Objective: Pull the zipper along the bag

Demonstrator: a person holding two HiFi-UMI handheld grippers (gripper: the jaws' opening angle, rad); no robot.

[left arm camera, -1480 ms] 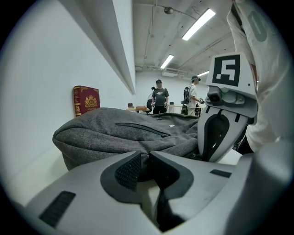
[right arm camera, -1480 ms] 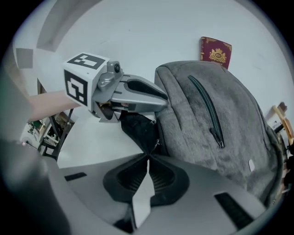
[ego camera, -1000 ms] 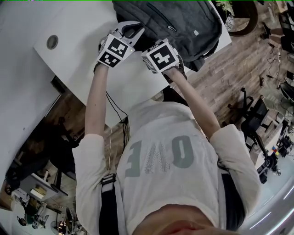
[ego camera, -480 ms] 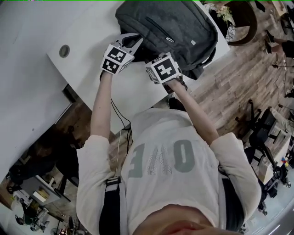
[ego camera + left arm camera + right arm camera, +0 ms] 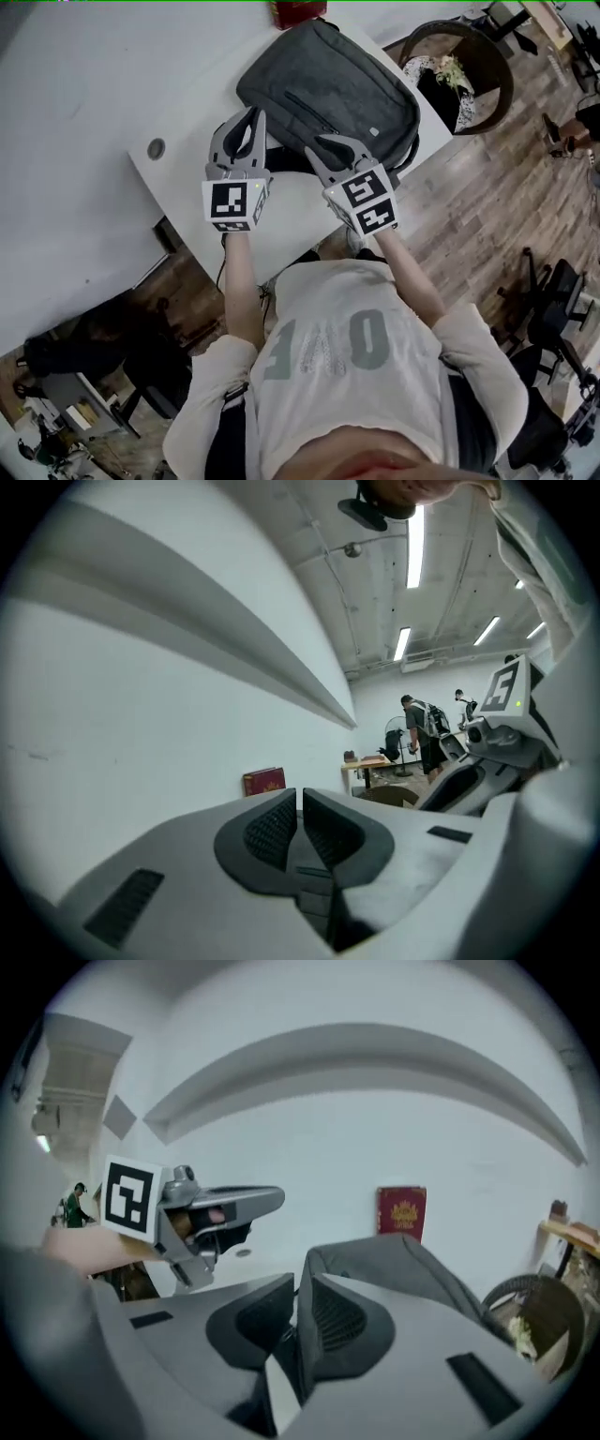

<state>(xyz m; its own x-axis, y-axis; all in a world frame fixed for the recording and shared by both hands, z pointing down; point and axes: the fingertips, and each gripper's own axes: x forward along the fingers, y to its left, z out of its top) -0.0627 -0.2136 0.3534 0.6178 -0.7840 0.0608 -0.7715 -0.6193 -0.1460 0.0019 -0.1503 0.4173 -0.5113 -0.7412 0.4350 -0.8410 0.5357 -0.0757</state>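
Left gripper [image 5: 299, 799] (jaws together, empty) near the grey bag [image 5: 328, 94]

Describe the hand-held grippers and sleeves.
Left hand-held gripper and right hand-held gripper: light grey curved two-jaw shells, dark ribbed pads, white cube with black square markers on each. Short pale T-shirt sleeves. Right jaws have just been opening, nothing between them.

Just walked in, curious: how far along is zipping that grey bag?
Done, it seems: the bag lies closed-looking on the table, though its zipper is too small to check. In hand: nothing; the left gripper is shut and empty, on the right gripper the jaws have just been opening, empty, both off the bag. Left: apparently nothing.
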